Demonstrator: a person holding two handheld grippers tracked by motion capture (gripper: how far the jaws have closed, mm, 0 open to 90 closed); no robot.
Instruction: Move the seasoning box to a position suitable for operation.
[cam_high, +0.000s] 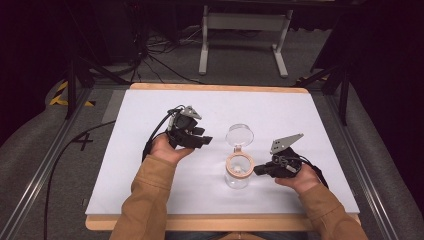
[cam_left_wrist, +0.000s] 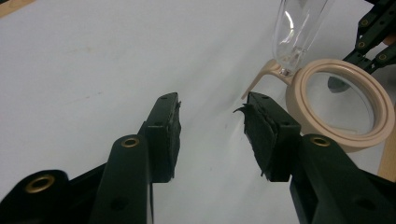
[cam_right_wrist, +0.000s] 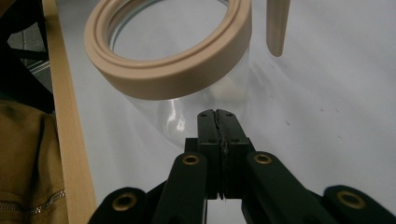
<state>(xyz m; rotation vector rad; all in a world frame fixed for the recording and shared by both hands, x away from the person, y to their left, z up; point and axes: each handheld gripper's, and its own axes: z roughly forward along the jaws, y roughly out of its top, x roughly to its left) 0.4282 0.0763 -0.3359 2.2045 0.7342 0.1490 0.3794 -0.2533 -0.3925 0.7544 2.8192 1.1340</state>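
Glass, clear and round, forms a jar (cam_high: 237, 176) that stands upright near the front middle of the white table top (cam_high: 150, 165), with a beige ring-shaped collar (cam_high: 240, 164) around its mouth and a clear domed lid (cam_high: 239, 134) swung open and standing up behind it on a beige hinge tab. Something small and pale lies inside the jar at its bottom; what it is cannot be told. In the high view the left gripper (cam_high: 200, 139), black with a grey three-cornered plate on top, is held in the person's left hand (cam_high: 167, 148) to the left of the jar and apart from it, pointing toward the right. In the left gripper view its jaws stand spread, nothing between them, with bare white table below; the beige collar (cam_left_wrist: 340, 105) and the foot of the raised lid (cam_left_wrist: 299, 32) sit up and to the right of its right jaw. The right gripper (cam_high: 257, 170), also black and plated, is held in the right hand (cam_high: 299, 179) just to the right of the jar, tips aimed at its side. In the right gripper view its jaws are pressed together, pinching nothing, their tips just before the glass wall (cam_right_wrist: 187, 112) below the collar (cam_right_wrist: 173, 51); whether they touch it cannot be told. Tan sleeves (cam_high: 147, 200) cover both forearms.
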